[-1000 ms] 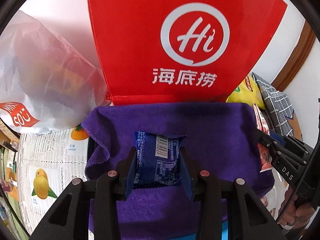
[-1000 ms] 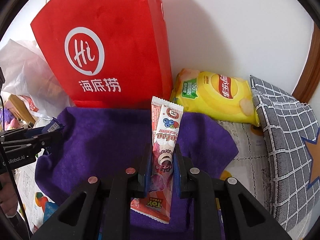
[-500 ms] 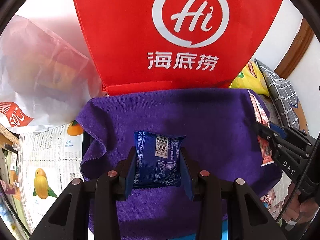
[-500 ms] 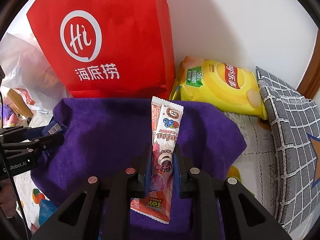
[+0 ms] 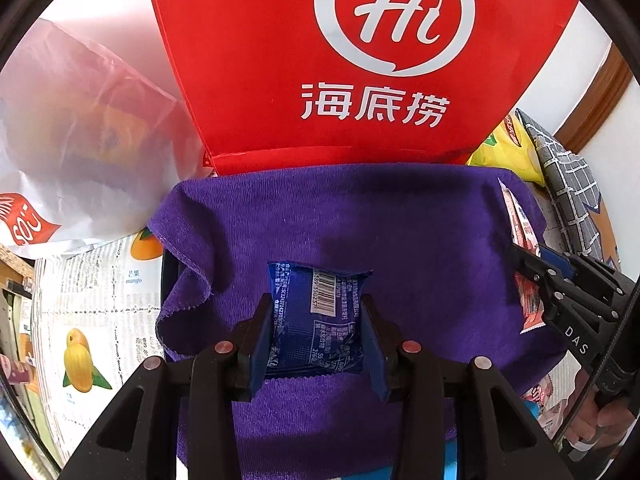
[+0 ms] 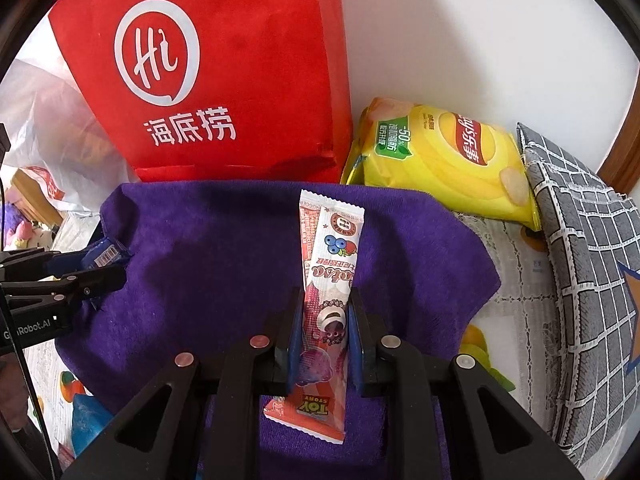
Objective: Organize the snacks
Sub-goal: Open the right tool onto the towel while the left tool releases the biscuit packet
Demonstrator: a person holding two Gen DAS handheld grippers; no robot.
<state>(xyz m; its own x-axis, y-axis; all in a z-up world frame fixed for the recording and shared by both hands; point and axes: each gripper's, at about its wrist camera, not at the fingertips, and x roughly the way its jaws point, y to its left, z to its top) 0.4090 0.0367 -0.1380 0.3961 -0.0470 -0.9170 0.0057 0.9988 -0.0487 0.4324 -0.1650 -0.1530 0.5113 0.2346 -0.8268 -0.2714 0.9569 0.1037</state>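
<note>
Two grippers: each clamped on one snack above the purple terry cloth.
Left gripper: grips the dark blue foil packet, barcode up, over the cloth's near-left part.
Right gripper: pinches the long pink-and-white stick sachet, "TOY STORY", mid-cloth.
Change: the left one has sunk closer to the cloth; likely set-down next.
Red paper bag: "Hi", at the far edge.
Yellow crisp bag: "-50%", far-right corner.

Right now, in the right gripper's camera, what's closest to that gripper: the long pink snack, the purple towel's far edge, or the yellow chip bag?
1. Long pink snack, clamped in the right gripper.
2. Purple towel's far edge, straight ahead.
3. Yellow chip bag, beyond it, up right by the wall.
</note>
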